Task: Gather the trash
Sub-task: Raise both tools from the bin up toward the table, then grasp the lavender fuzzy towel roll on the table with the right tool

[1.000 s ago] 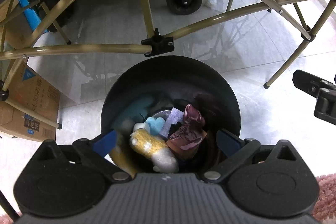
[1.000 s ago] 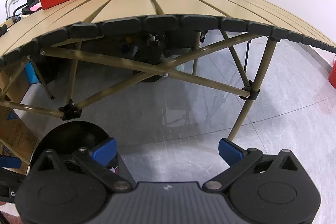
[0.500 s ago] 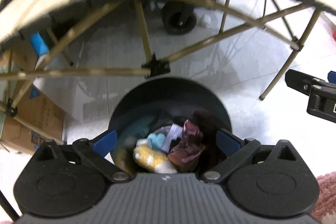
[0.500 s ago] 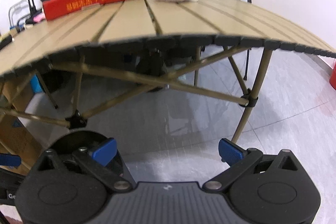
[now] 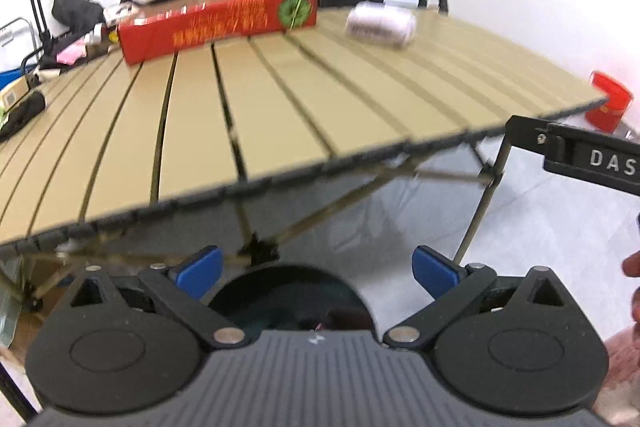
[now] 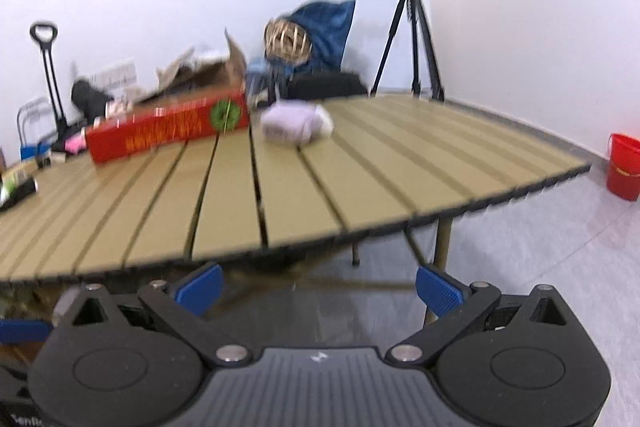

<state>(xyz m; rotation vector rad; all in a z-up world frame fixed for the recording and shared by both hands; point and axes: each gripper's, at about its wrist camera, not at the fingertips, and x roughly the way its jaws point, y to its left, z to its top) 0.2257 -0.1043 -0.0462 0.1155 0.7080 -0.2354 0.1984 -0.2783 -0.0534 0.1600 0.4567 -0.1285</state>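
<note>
The black trash bin (image 5: 288,291) sits on the floor under the near edge of the slatted tan table (image 5: 280,99), its rim just showing between the fingers of my left gripper (image 5: 318,267), which is open and holds nothing. A red box (image 5: 218,21) and a pale fuzzy bundle (image 5: 380,21) lie at the far side of the table. In the right wrist view the same red box (image 6: 168,131) and bundle (image 6: 296,123) appear beyond my right gripper (image 6: 318,287), open with nothing between its fingers. The right gripper's body (image 5: 580,157) shows at the left view's right edge.
Clutter lines the wall behind the table: an open cardboard box (image 6: 204,75), a wicker ball (image 6: 286,41) on a blue chair, a tripod (image 6: 416,27) and a trolley handle (image 6: 46,75). A red bucket (image 6: 624,167) stands on the floor at the right. Table legs cross below.
Both grippers have risen from beside the bin under the table to above the tabletop edge. The bin with its trash has dropped nearly out of sight. Both stay open.
</note>
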